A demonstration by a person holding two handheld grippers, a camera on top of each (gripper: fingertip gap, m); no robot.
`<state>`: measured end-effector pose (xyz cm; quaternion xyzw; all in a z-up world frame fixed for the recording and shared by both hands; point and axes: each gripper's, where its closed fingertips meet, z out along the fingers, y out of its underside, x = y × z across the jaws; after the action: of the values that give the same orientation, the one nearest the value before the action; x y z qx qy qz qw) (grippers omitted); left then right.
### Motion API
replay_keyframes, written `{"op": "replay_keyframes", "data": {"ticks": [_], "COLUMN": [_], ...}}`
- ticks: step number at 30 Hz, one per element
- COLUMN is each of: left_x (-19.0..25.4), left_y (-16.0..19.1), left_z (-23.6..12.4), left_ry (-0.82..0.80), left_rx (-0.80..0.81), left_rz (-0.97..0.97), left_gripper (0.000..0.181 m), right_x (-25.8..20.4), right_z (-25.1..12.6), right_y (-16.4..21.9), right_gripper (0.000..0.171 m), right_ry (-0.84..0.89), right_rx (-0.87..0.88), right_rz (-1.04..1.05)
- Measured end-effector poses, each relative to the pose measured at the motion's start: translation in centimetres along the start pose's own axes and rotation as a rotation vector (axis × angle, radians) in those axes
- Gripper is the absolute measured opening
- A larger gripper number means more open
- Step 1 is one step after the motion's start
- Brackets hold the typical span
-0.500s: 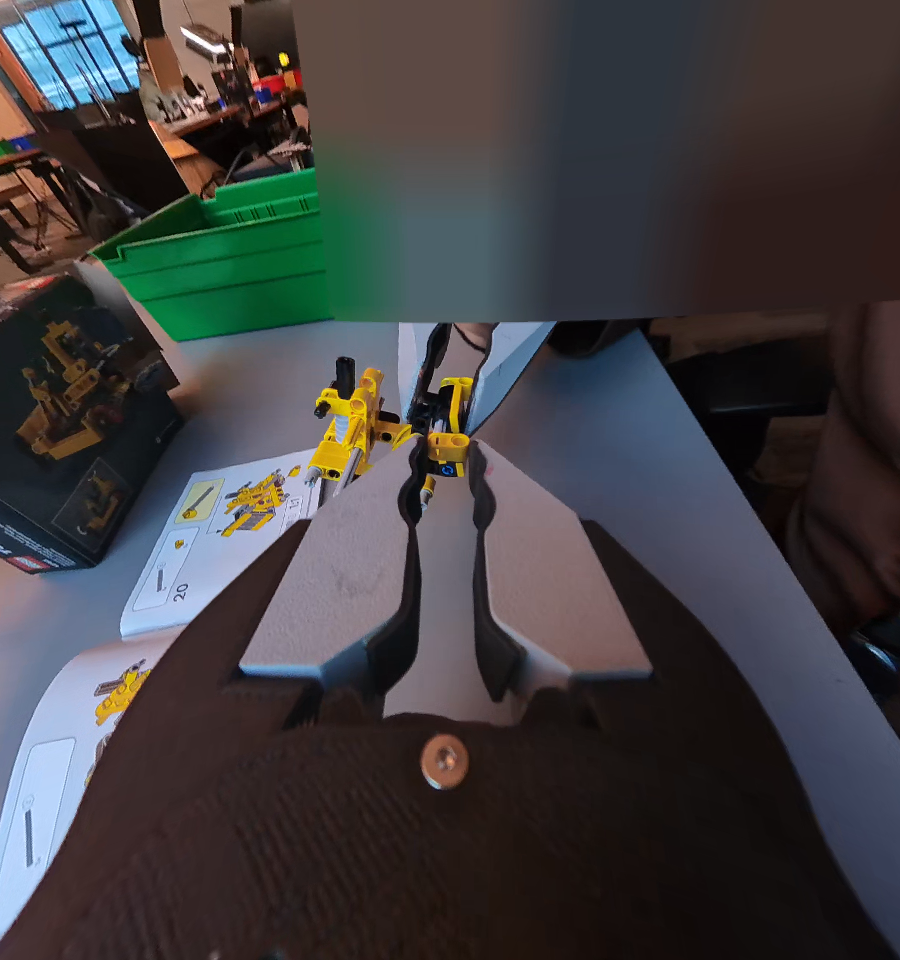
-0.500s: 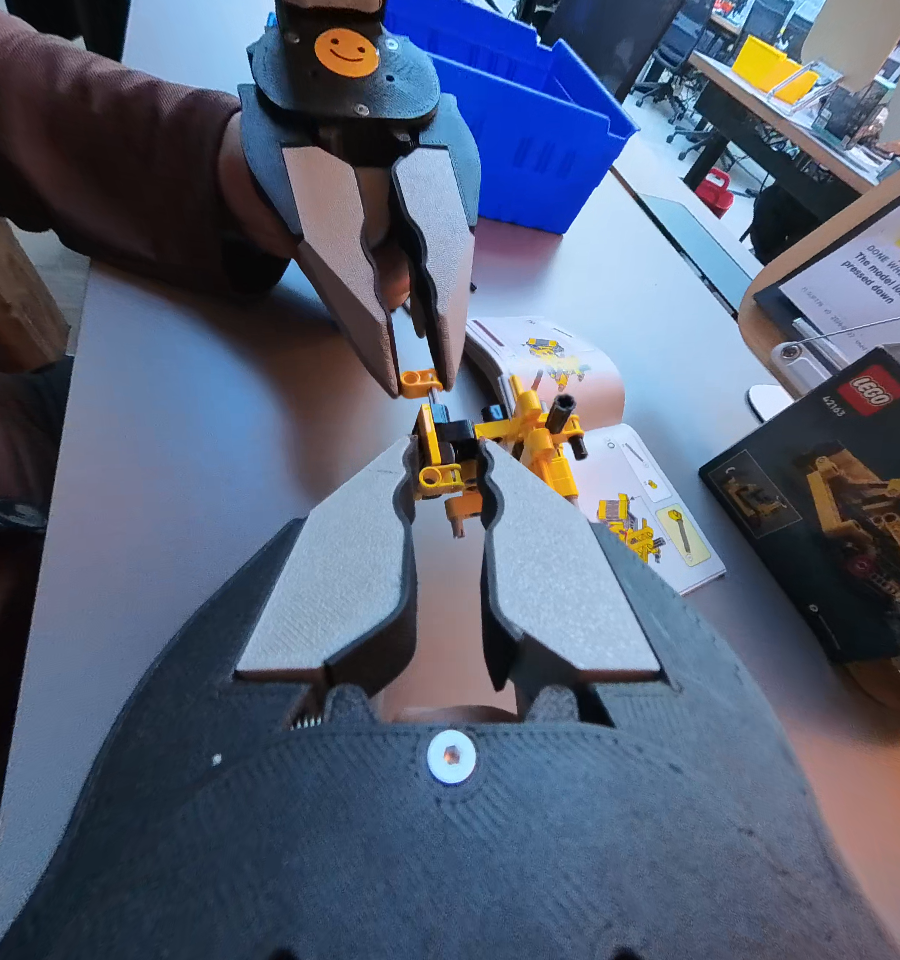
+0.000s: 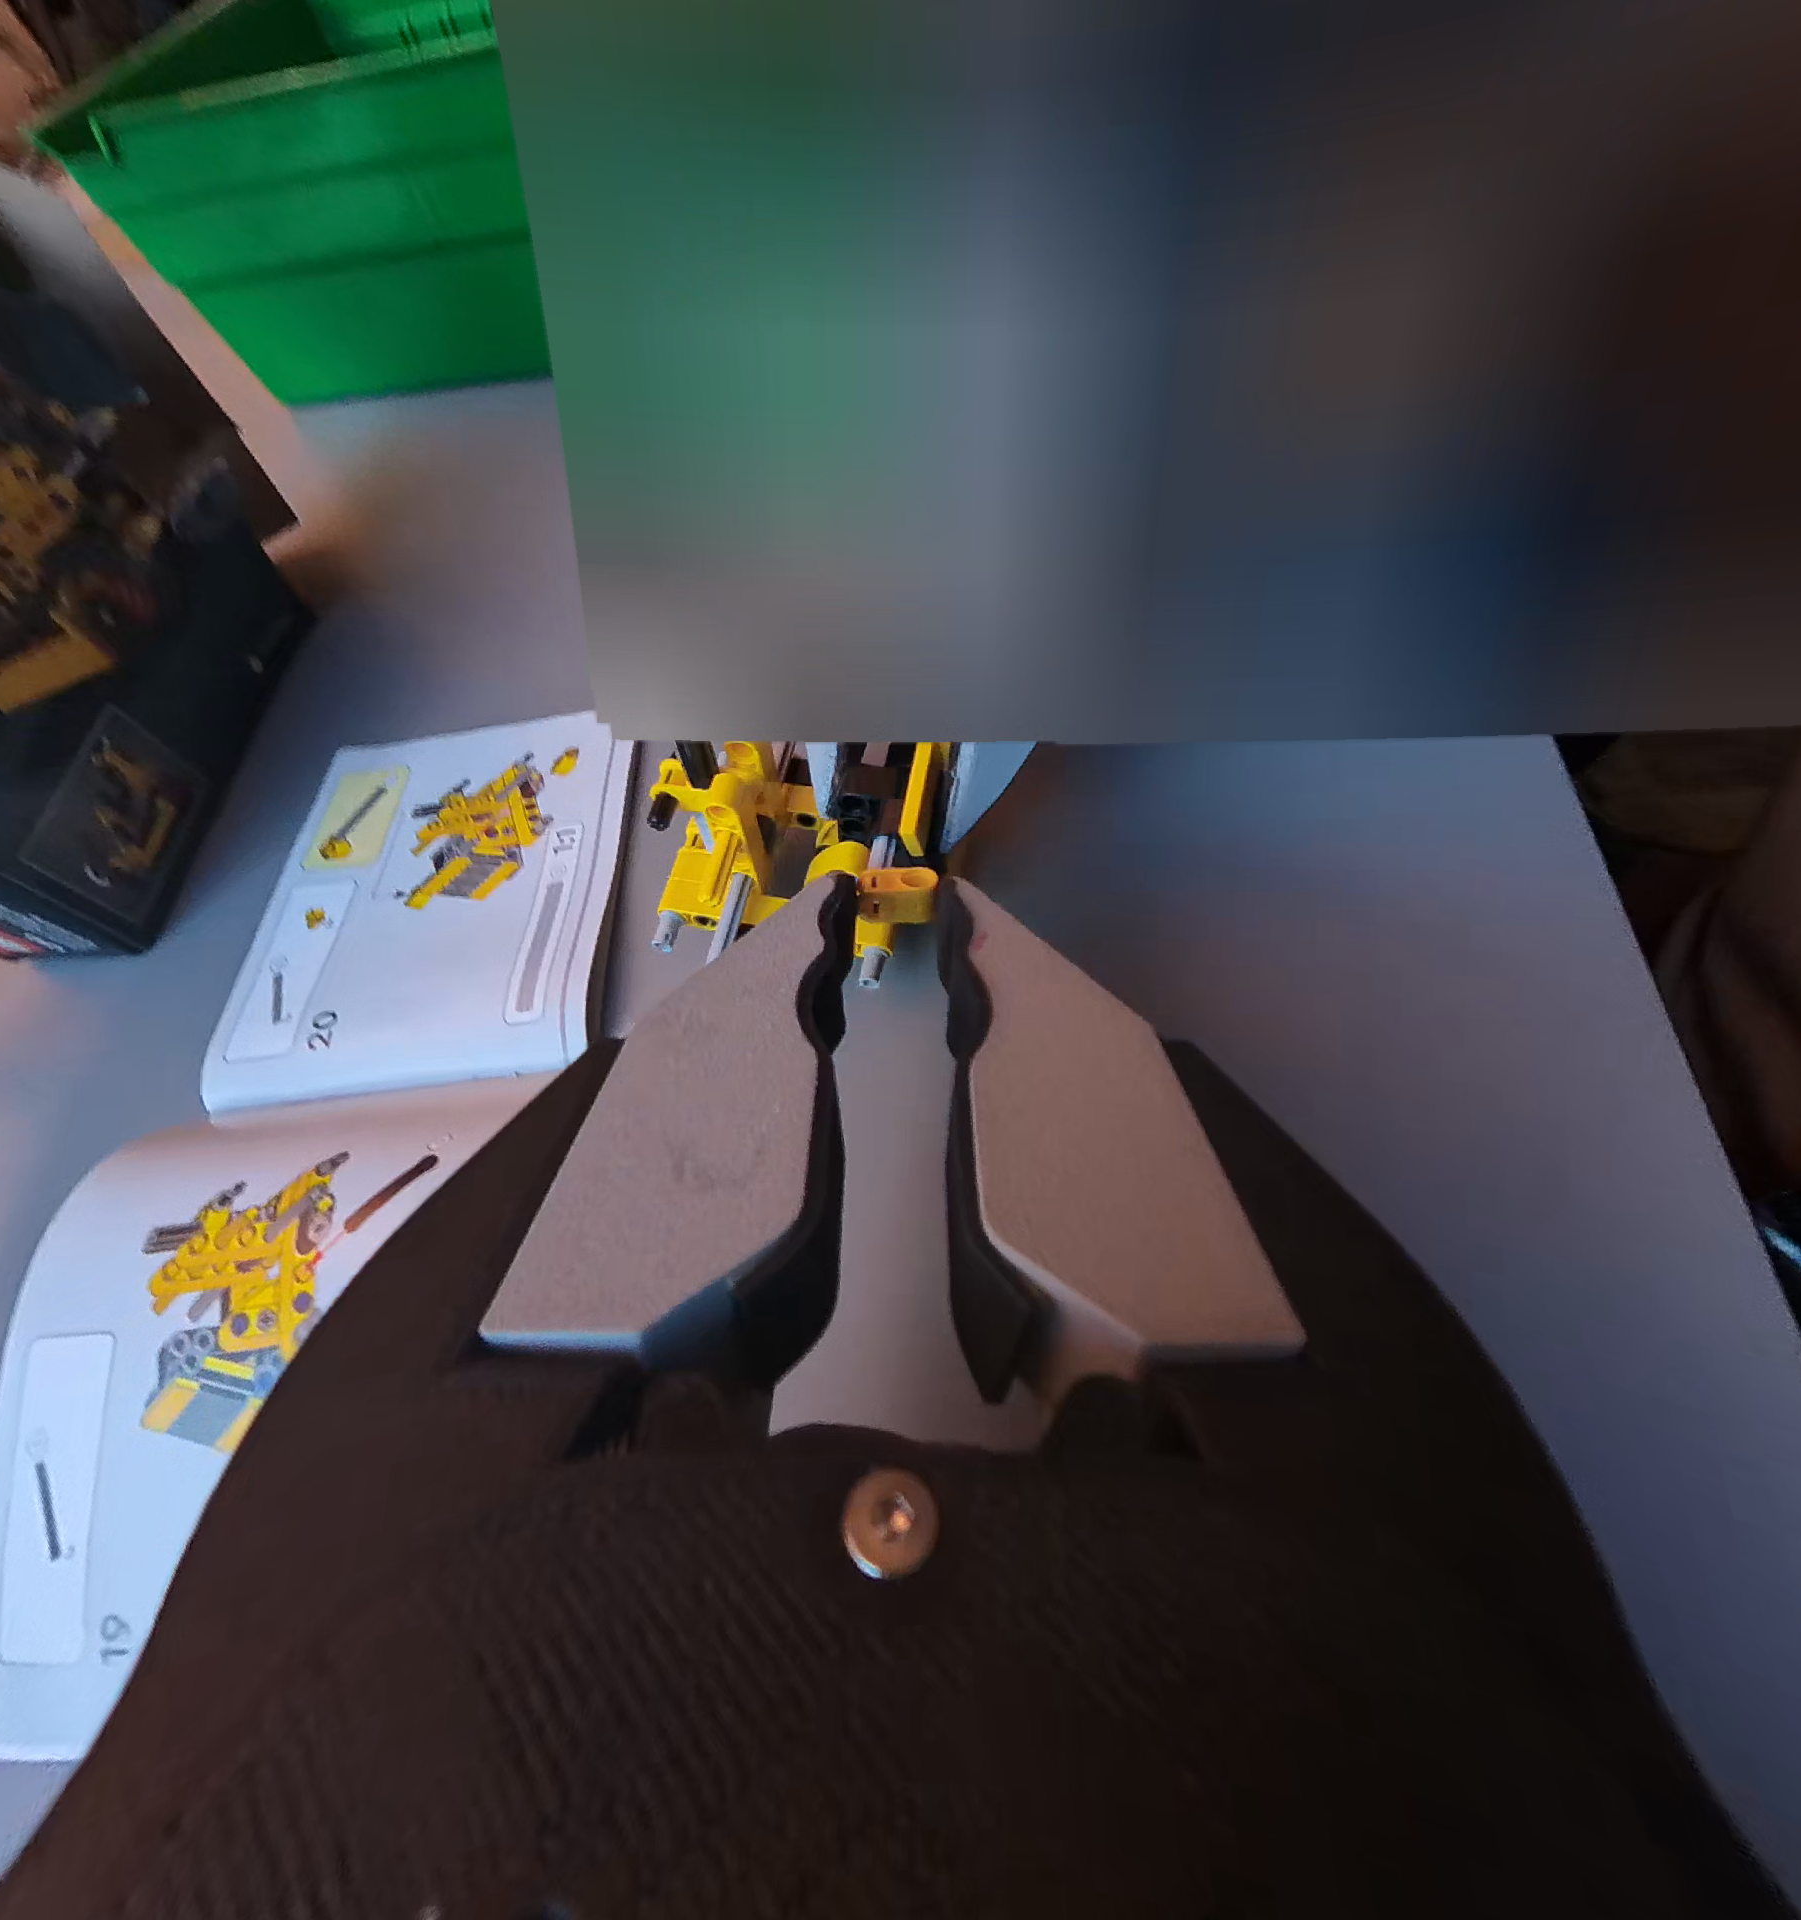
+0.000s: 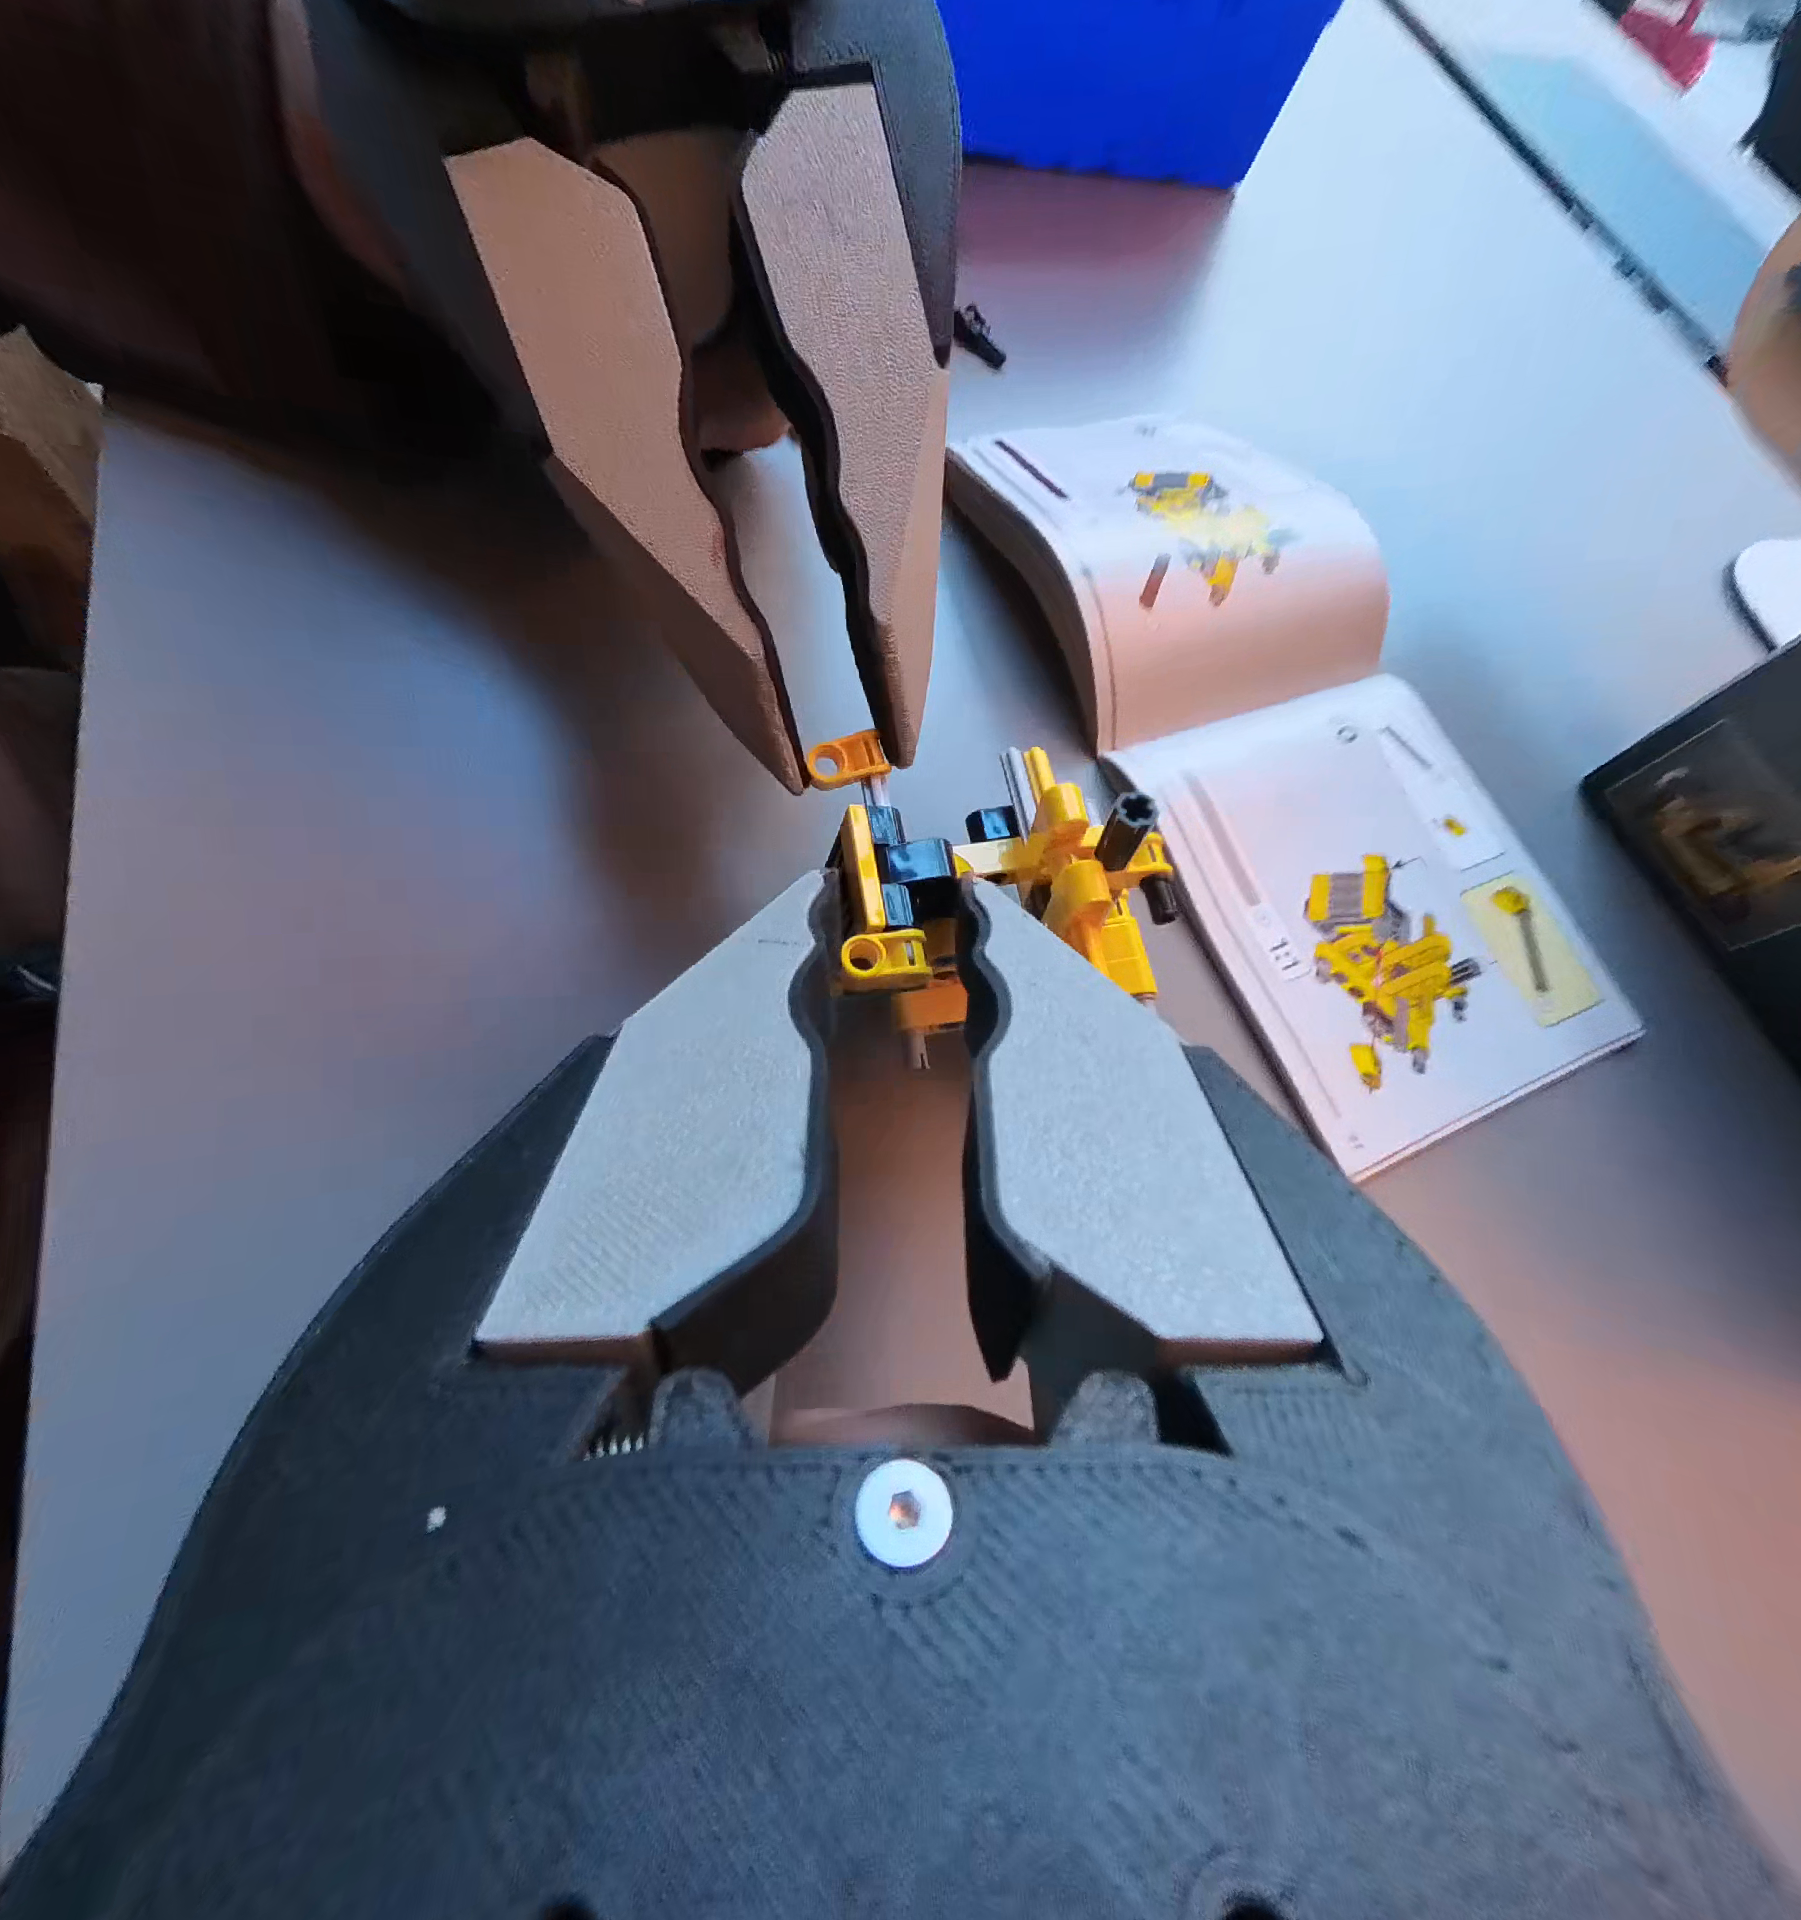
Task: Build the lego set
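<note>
Left wrist view: left gripper [image 3: 891, 914], grey fingers on a dark body, is clenched on a small orange plastic connector with a round hole [image 3: 896, 891], frame centre. The connector sits at the end of a thin grey axle on the yellow-and-black Lego assembly [image 3: 761, 842] just beyond. Risk, as I judge it: a tilted push would jam the connector on the axle or pop it from the tips. The open paper instruction booklet [image 3: 408, 914] lies lower left on the smooth grey table [image 3: 1291, 935]; a green plastic bin [image 3: 304, 239] sits upper left.

Right wrist view: right gripper [image 4: 896, 935] grasps the assembly's near end, centre frame (a narrow hold). A hard push could twist the model loose. A blue bin [image 4: 1114, 83] stands at top; a dark box [image 4: 1748, 810] sits at the right edge.
</note>
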<state>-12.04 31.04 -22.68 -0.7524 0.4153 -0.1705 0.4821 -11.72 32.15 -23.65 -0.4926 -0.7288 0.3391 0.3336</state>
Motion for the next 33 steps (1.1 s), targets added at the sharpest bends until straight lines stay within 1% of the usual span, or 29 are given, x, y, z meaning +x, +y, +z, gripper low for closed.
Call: {"op": "replay_keyframes", "data": {"ticks": [4,8,13,15,18,22,30,33], "left_x": [0.1,-0.2,-0.1,0.0,0.1,0.1,0.1,0.4], "left_y": [0.4,0.3,0.2,-0.3,-1.9,-3.3,-3.6,-3.9], "left_z": [0.5,0.7,0.9,0.7,0.0,-0.3,-0.2,0.0], "left_ry": [0.027,0.085,0.147,0.178,0.217,0.206,0.21,0.24], "left_rx": [-0.037,-0.031,-0.026,0.005,0.119,0.213,0.234,0.239], "left_rz": [-0.036,-0.137,-0.219,-0.234,-0.255,-0.216,-0.221,-0.242], "left_gripper": [0.012,0.013,0.013,0.012,0.012,0.012,0.012,0.012], "right_x": [0.0,0.2,0.3,0.2,0.1,0.2,0.2,-0.1], "right_z": [0.2,0.2,0.0,-0.3,-1.2,-2.1,-2.3,-2.1], "right_y": [0.6,0.7,0.8,0.6,-0.6,-1.6,-1.8,-1.8], "right_gripper": [0.018,0.018,0.018,0.018,0.018,0.018,0.017,0.017], "right_ry": [-0.043,-0.11,-0.114,-0.127,-0.156,-0.163,-0.152,-0.167], "right_rx": [-0.002,0.009,0.01,0.031,0.121,0.182,0.194,0.187], "right_rz": [0.037,0.131,0.124,0.124,0.157,0.161,0.145,0.136]}}
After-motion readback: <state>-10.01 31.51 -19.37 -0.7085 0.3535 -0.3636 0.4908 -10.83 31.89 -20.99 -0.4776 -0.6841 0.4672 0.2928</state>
